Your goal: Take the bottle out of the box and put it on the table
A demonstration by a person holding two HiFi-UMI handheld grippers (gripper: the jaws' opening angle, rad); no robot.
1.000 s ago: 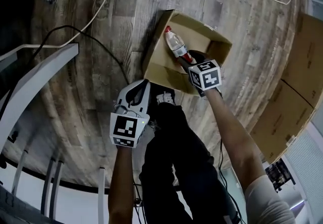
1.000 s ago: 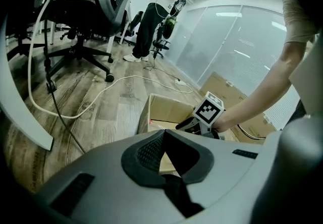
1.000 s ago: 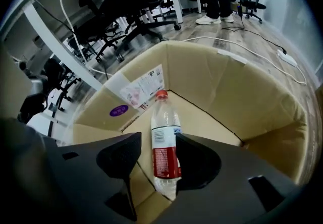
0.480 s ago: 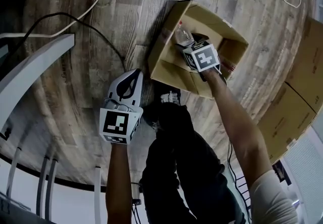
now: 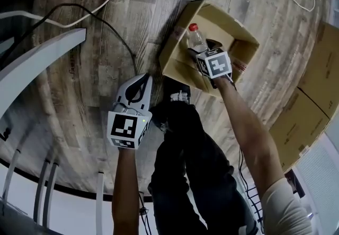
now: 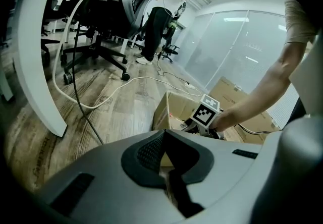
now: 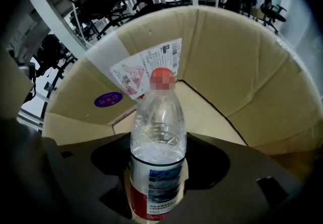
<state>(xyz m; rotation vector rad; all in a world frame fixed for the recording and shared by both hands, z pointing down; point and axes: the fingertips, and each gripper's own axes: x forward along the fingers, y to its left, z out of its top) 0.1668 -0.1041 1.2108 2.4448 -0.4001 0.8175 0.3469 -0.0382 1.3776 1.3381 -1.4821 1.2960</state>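
An open cardboard box [image 5: 175, 51] stands on the wooden floor. In it is a clear water bottle [image 5: 196, 39] with a red cap and a red-and-blue label. My right gripper [image 5: 201, 52] reaches down into the box. Its jaws have just been opening and stand wide on either side of the bottle [image 7: 157, 137], with a slight gap at the pads. The box walls [image 7: 237, 61] rise all round the right gripper [image 7: 157, 170]. My left gripper [image 5: 141, 81] hangs over the floor left of the box, its jaws closed on nothing. The left gripper [image 6: 164, 136] points toward the box [image 6: 165, 109].
A white desk leg [image 5: 39, 72] and cables [image 5: 108, 25] lie to the left. More cardboard boxes [image 5: 312, 75] are stacked at the right. My own legs and a shoe [image 5: 179, 96] are just beside the box. Office chairs [image 6: 103, 26] and a standing person [image 6: 162, 16] are farther off.
My right gripper has sunk deeper into the box and now straddles the bottle. The left gripper has drifted a little lower and sideways, still closed.
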